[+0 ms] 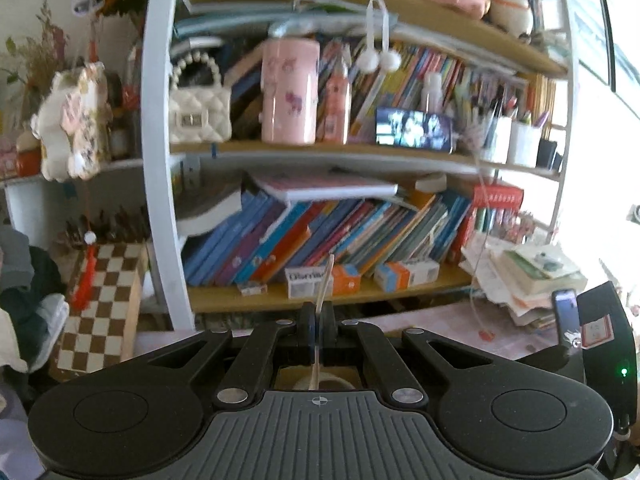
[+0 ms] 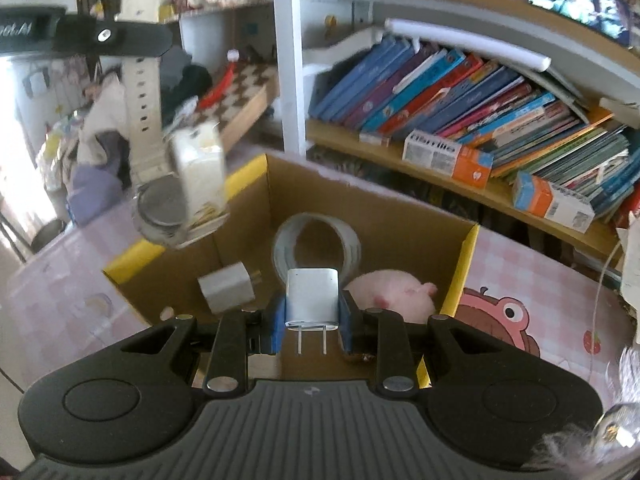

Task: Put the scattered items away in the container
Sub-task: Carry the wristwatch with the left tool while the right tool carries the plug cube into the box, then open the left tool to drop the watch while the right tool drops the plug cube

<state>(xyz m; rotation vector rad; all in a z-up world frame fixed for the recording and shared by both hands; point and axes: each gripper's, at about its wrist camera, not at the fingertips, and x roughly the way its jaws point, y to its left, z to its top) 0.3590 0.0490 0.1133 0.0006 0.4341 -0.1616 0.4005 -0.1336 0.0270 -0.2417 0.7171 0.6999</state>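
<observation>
A cardboard box [image 2: 466, 264] with yellow flap edges stands open on the pink table. Inside it lie a tape roll [image 2: 316, 240], a white charger [image 2: 228, 286] and a pink plush [image 2: 392, 294]. My right gripper [image 2: 312, 320] hovers over the box's near side, shut on a second white charger plug [image 2: 312, 298] with its prongs pointing back at the camera. My left gripper [image 1: 318, 320] is shut on a pale watch strap [image 1: 325, 280], seen edge-on. In the right wrist view the left gripper [image 2: 132, 50] is at the upper left, and the watch [image 2: 164, 204] dangles from it above the box's left flap.
A bookshelf [image 2: 420, 160] crammed with books and small medicine boxes rises right behind the box. A checkered board box [image 1: 108, 304] stands to the left. A pile of papers and books [image 1: 528, 280] sits at the table's right. The right gripper [image 1: 592, 320] shows at the left wrist view's right edge.
</observation>
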